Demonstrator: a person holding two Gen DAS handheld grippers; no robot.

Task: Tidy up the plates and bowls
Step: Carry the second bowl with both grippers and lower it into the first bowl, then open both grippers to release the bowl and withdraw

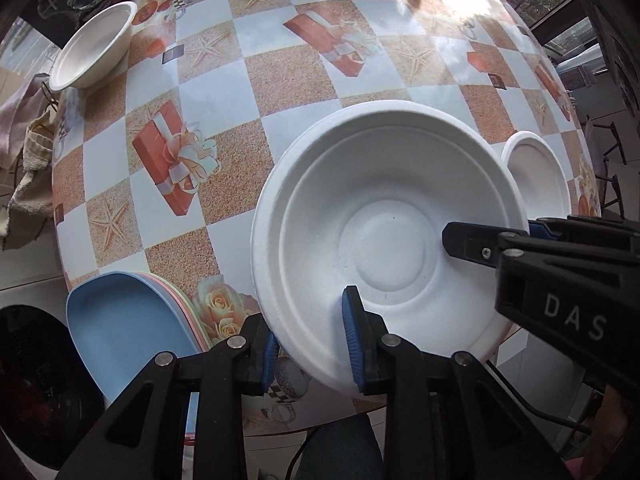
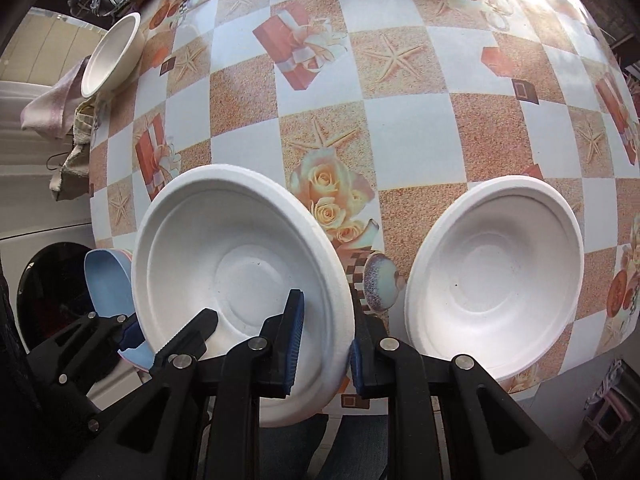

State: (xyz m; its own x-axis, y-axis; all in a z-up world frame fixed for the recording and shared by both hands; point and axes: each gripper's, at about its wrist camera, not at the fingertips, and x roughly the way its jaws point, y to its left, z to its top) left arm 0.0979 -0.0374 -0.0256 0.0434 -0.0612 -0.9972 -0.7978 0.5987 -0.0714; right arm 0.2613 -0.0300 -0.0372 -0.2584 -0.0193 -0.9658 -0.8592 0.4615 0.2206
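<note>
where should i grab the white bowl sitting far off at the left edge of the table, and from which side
Take the far white bowl by its rim, one finger inside and one outside the wall. It sits upright, mouth up, and the thin flared lip suits a pinch. Probably come from the table side: its outer side sits near the table edge, beside hanging cloths.

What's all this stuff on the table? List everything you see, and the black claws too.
Held bowl: one, white, near table edge, both claws on its rim.
Second bowl: one, white, right of the held bowl, near table edge.
Far bowl: one, white, far left edge of the table.
Plates: a stack, blue on top, pink beneath, near left edge; count unclear.
Tablecloth: one, checked white and tan, with gift box, starfish and rose prints.
Cloths: several, pinkish and beige, hanging past the left table edge.
Left claw: black, blue pads, on bowl's near rim.
Right claw: black, blue pads, on bowl's right rim.
</note>
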